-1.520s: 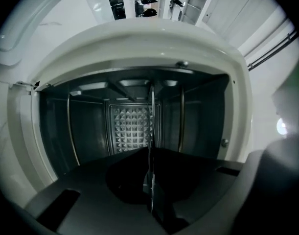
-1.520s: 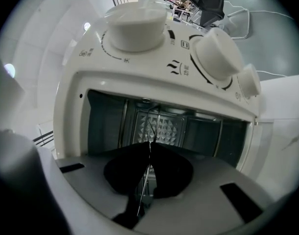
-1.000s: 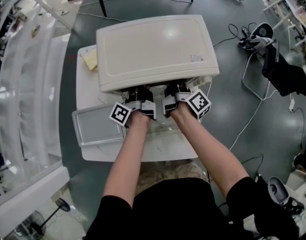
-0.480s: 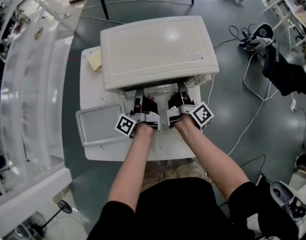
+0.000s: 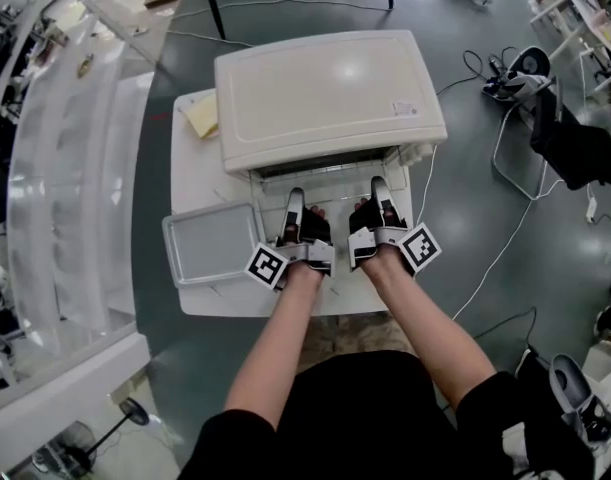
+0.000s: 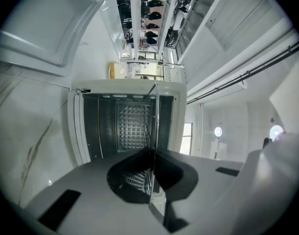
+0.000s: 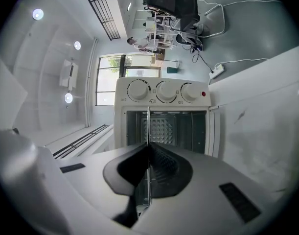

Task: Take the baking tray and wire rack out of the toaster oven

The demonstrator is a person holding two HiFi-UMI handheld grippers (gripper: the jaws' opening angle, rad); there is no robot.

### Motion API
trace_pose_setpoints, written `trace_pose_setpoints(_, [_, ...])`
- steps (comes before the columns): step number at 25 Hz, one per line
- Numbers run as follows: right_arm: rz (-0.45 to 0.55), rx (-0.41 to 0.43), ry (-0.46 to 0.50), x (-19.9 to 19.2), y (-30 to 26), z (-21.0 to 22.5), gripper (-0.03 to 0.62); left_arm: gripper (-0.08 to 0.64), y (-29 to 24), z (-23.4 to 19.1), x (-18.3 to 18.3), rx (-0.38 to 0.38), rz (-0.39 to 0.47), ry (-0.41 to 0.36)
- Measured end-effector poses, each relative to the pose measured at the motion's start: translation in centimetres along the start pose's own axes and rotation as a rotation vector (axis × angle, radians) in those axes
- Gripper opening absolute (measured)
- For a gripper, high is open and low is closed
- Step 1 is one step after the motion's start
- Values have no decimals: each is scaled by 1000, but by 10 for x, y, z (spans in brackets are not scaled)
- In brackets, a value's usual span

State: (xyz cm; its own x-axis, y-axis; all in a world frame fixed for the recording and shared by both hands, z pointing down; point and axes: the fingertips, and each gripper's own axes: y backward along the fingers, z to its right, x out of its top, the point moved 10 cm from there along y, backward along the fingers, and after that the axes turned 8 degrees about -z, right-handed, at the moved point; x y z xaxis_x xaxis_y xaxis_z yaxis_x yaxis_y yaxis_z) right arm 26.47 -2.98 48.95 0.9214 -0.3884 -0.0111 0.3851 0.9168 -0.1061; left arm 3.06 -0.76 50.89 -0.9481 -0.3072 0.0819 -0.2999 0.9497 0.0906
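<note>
Our left gripper (image 6: 152, 152) and right gripper (image 7: 148, 146) both pinch the thin wire rack (image 7: 148, 124), seen edge-on at the open toaster oven (image 5: 325, 93). Only our head view shows the grey baking tray (image 5: 210, 245), leftward on the table (image 5: 200, 303).

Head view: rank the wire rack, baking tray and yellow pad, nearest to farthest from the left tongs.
1. Wire rack, held by the left tongs.
2. Baking tray, just left on the table.
3. Yellow pad, table's far-left corner.
</note>
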Motion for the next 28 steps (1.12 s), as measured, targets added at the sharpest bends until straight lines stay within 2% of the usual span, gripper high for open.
trace_pose_setpoints(8, [-12,30,23,-6,27,5,23,21,25,2,-11,-28,-7,11])
trace_pose_setpoints(12, [-6,46,-4,-10,37,7,23,21,34,2,-16,-47,-6,20])
trace_pose_setpoints(23, [-42,55,0,-15,77,9,23,20,70,7,-35,-26,-2,53])
trace_pose_setpoints(28, [-56,62,12,-23,91,7,23,20,85,9,-34,-29,-32,40])
